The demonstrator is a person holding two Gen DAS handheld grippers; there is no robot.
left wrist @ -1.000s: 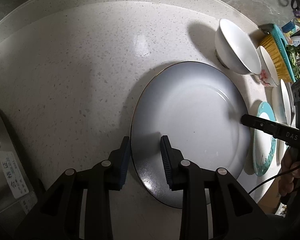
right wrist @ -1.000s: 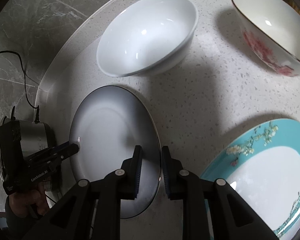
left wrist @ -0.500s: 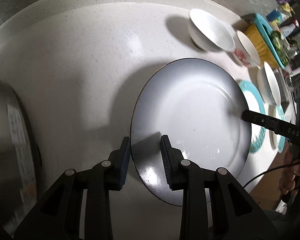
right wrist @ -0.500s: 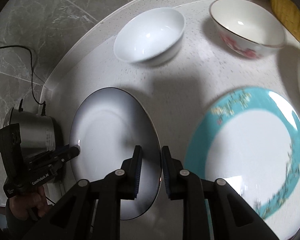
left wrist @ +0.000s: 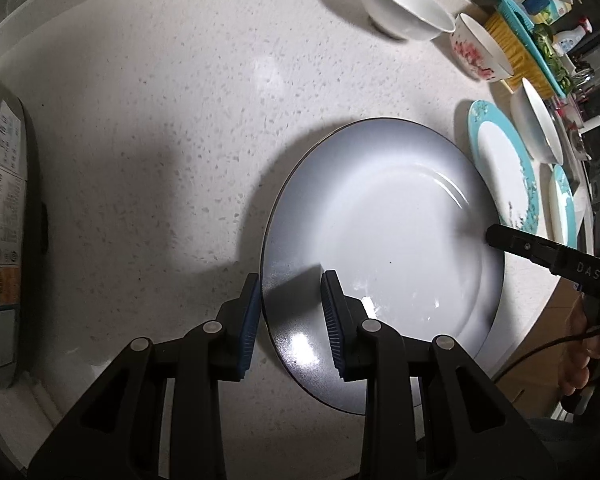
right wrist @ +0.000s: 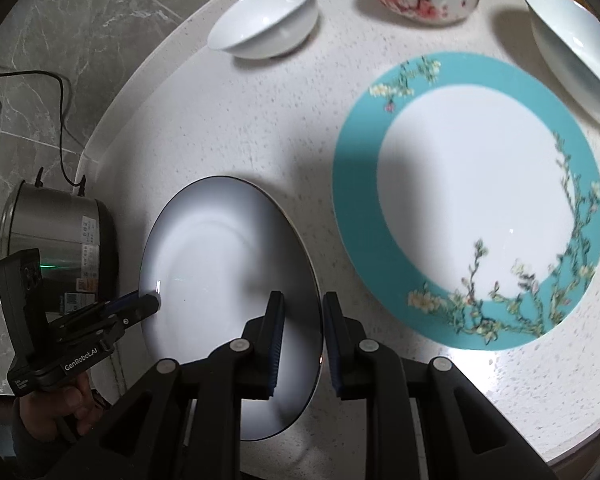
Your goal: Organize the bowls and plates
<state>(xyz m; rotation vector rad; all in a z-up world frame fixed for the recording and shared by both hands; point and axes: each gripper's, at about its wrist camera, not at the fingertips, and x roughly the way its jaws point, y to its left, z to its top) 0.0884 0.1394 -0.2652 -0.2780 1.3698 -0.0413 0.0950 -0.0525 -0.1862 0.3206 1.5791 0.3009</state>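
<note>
Left wrist: both grippers' jaws clamp empty grey plate (left wrist: 400, 216).

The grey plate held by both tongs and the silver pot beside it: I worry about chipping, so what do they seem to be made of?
The grey plate looks like glazed ceramic or porcelain: glossy, with sharp light reflections and a thin dark rim line. The silver pot looks like brushed stainless steel, judging by its dull metallic sheen; it carries printed labels.
</note>
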